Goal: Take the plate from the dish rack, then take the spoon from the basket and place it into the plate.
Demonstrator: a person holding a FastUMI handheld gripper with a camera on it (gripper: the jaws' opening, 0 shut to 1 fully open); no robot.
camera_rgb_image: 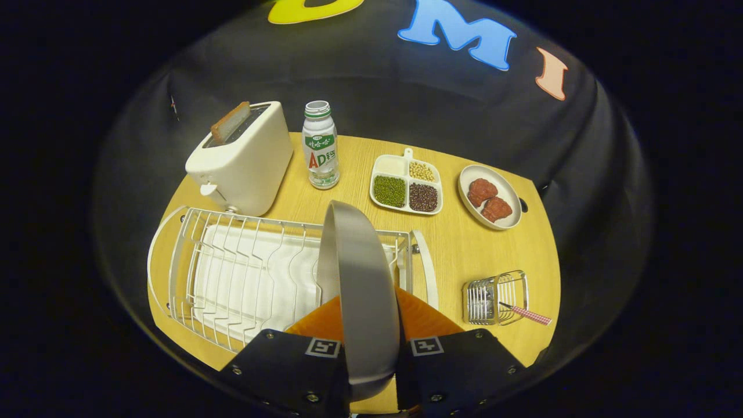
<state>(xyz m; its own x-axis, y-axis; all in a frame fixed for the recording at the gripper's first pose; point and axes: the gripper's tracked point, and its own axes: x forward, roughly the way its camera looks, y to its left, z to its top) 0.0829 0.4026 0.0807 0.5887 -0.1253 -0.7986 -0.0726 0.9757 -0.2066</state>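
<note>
A grey plate [360, 278] stands on edge between my gripper's [369, 325] two fingers, which are shut on its rim. It is held above the right end of the white wire dish rack [232, 273]. To the right of the fingers stands a small wire basket [496, 297] on the wooden table [464, 249]. The spoon [525, 313] lies in the basket, its red-checked handle sticking out to the right.
Beyond the rack stand a white toaster [244, 157] with a slice of bread, and a bottle [320, 145]. A divided tray of beans [406, 186] and an oval dish with red food [489, 196] sit further right. Bare tabletop lies between the rack and the basket.
</note>
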